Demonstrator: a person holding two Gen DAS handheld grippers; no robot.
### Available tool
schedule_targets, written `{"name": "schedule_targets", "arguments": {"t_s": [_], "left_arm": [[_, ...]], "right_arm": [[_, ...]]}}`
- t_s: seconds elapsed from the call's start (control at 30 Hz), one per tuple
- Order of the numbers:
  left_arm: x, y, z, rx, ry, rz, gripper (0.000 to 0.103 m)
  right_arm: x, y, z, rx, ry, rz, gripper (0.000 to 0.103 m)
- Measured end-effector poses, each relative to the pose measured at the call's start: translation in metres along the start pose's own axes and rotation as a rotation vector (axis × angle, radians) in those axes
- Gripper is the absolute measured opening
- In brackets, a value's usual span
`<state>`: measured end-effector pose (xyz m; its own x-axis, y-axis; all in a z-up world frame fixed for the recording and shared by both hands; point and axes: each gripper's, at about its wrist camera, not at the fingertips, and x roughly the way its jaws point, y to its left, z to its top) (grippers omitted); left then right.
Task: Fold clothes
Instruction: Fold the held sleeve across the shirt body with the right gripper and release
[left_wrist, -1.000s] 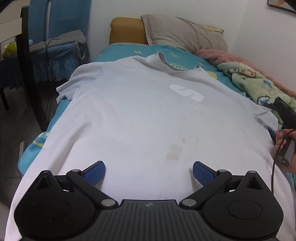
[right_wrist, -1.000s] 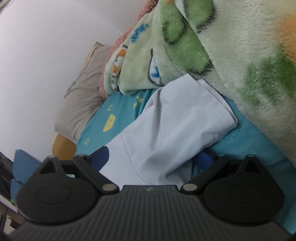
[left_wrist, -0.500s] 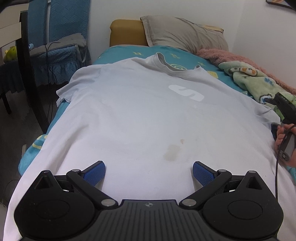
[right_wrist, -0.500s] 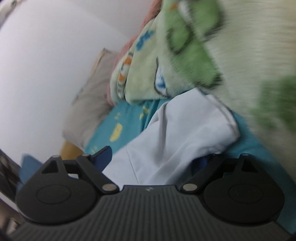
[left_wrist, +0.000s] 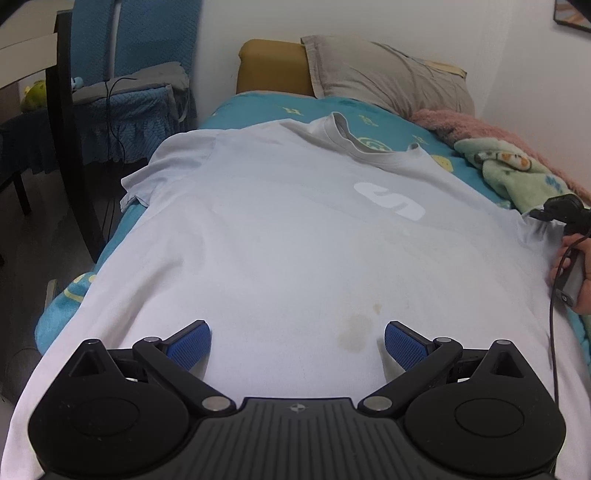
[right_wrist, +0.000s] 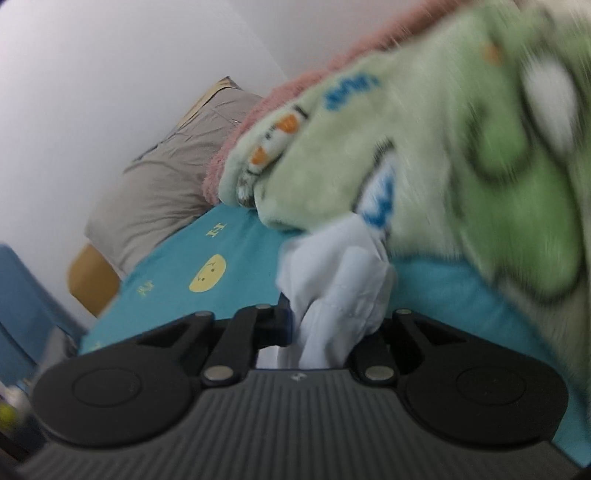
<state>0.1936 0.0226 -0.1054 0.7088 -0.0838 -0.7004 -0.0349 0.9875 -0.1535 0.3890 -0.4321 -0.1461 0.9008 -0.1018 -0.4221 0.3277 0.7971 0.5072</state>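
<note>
Hem side: left gripper (left_wrist: 297, 341) jaws wide over white T-shirt (left_wrist: 295, 240), spread flat on teal bedsheet (left_wrist: 258, 105) | right gripper (right_wrist: 334, 325) clamped on bunched sleeve (right_wrist: 338, 280), just beside green fleece blanket (right_wrist: 461, 155) | bed's left edge open to floor | pillow (left_wrist: 388, 77) farthest

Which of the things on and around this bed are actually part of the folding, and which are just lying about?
Part of the job:
- white T-shirt, spread flat on the bed
- its sleeve, pinched in the right gripper
- left gripper, open above the hem

Just lying about:
- green blanket
- pink blanket
- pillow
- teal bedsheet
- chair
</note>
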Motion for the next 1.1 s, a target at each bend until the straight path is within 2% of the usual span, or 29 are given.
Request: {"name": "schedule_targets", "arguments": {"t_s": [0.13, 0.27, 0.4, 0.57, 0.73, 0.87, 0.97, 1.0, 1.07, 1.1], "left_arm": [[-0.009, 0.006, 0.005, -0.020, -0.013, 0.010, 0.102], [-0.021, 0.016, 0.010, -0.043, -0.036, 0.037, 0.102], [-0.032, 0.035, 0.015, -0.112, -0.045, 0.033, 0.102], [-0.034, 0.060, 0.021, -0.174, -0.038, 0.055, 0.102], [-0.027, 0.078, 0.025, -0.200, -0.036, 0.087, 0.102], [-0.014, 0.091, 0.026, -0.215, -0.022, 0.125, 0.102], [-0.004, 0.095, 0.025, -0.219, 0.004, 0.129, 0.102], [-0.001, 0.095, 0.024, -0.216, 0.012, 0.127, 0.102], [0.003, 0.095, 0.024, -0.207, 0.024, 0.136, 0.102], [0.003, 0.095, 0.024, -0.204, 0.024, 0.138, 0.102]], "right_arm": [[-0.020, 0.052, 0.015, -0.161, -0.040, -0.038, 0.008], [-0.048, 0.116, 0.007, -0.347, -0.095, -0.070, 0.008], [-0.075, 0.179, -0.002, -0.533, -0.152, -0.101, 0.008], [-0.064, 0.253, -0.058, -0.754, -0.153, -0.142, 0.008], [-0.030, 0.303, -0.147, -0.958, -0.074, -0.125, 0.008], [-0.006, 0.317, -0.197, -1.015, 0.001, -0.107, 0.010], [-0.014, 0.316, -0.192, -0.980, 0.020, -0.046, 0.012], [-0.017, 0.316, -0.190, -0.968, 0.027, -0.025, 0.018], [-0.023, 0.315, -0.186, -0.944, 0.039, 0.016, 0.055], [-0.026, 0.315, -0.184, -0.931, 0.045, 0.036, 0.090]]}}
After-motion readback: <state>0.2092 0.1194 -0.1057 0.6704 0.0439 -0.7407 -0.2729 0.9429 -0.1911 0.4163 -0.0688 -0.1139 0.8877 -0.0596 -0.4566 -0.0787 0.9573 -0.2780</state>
